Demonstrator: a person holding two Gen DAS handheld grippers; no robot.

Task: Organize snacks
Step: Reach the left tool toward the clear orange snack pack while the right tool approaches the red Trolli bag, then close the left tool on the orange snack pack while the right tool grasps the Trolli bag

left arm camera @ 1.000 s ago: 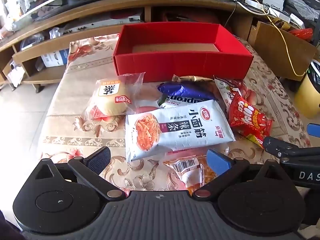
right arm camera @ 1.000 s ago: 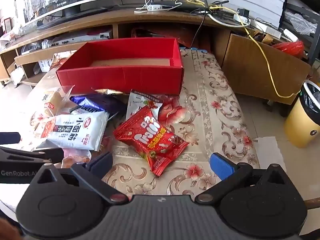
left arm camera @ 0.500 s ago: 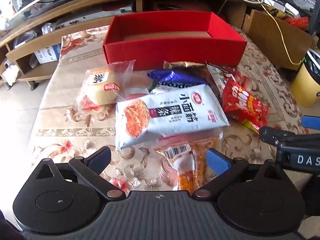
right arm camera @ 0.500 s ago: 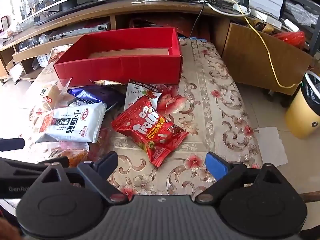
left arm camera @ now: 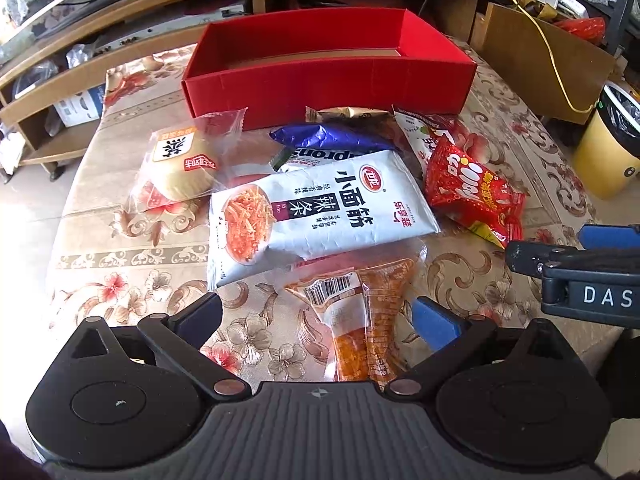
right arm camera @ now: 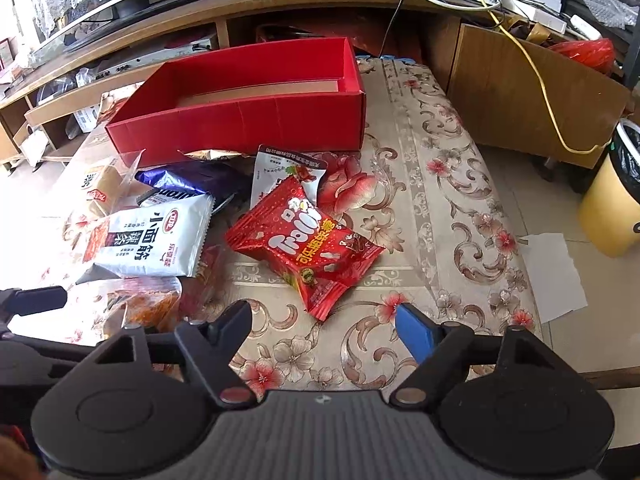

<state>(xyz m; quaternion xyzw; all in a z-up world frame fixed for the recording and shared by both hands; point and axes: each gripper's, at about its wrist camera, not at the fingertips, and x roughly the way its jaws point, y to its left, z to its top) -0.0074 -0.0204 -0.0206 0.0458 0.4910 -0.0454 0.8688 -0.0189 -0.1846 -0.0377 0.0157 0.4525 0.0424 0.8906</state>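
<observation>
Both grippers, left point(left arm camera: 316, 312) and right point(right arm camera: 324, 320), gape wide; the orange packet point(left arm camera: 360, 320) between the left fingers (light, crinkly, probably slippery) wants pinching mid-body.

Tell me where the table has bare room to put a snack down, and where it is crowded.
Bare cloth lies right of the red snack bag, up to the table edge, and left of the bun packet. The red box looks empty. It is crowded in front of the box, where the white strip-snack bag overlaps its neighbours.
</observation>
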